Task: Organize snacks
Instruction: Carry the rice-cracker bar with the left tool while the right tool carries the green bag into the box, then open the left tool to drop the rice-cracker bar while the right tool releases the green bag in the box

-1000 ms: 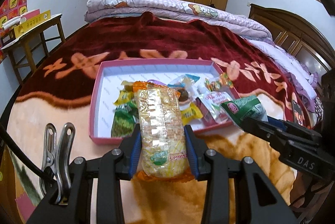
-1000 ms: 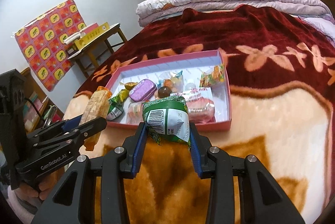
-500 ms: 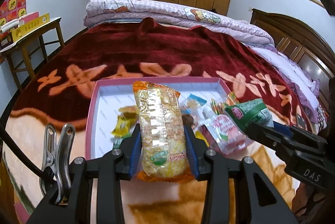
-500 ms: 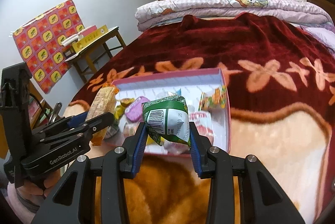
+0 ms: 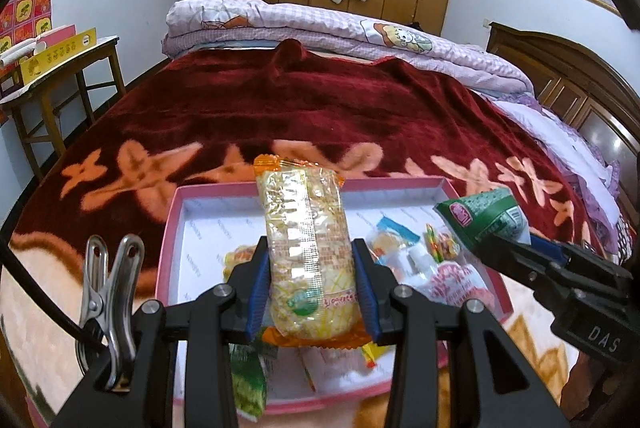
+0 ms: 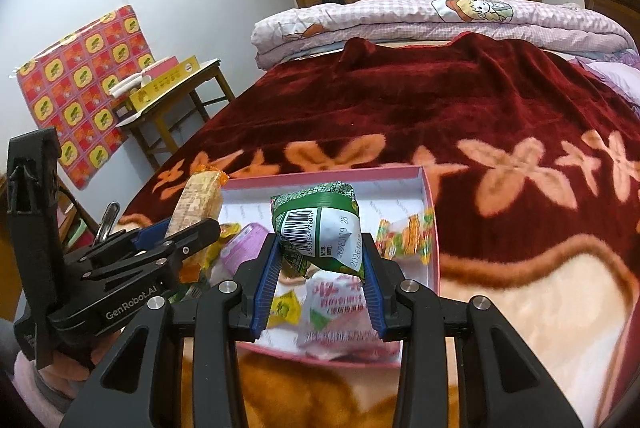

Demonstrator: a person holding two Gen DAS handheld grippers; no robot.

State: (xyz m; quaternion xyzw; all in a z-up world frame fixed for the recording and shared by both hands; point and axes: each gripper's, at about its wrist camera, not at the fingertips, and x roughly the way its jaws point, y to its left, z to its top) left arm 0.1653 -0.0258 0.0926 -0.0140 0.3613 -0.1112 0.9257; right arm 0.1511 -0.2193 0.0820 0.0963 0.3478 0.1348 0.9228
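My left gripper (image 5: 312, 292) is shut on a long yellow cracker pack with orange ends (image 5: 306, 248), held above the pink tray (image 5: 172, 224) on the bed. My right gripper (image 6: 320, 264) is shut on a green snack packet with a barcode (image 6: 320, 228), also over the tray (image 6: 430, 228). Each gripper shows in the other's view: the right one with its green packet (image 5: 484, 218) at the right, the left one with the cracker pack (image 6: 198, 203) at the left. Several small wrapped snacks lie in the tray, among them a pink-and-white packet (image 6: 340, 312) and a purple one (image 6: 244, 248).
The tray rests on a dark red and cream flowered blanket (image 5: 320, 107). A folded checked quilt (image 5: 320, 23) lies at the far end of the bed. A wooden side table with a yellow box (image 5: 56, 59) stands at the left, wardrobes behind. A metal clip (image 5: 108, 288) hangs on my left gripper.
Both grippers have moved forward over the tray with their packs still held. The tray now lies beneath the fingers instead of ahead of them.
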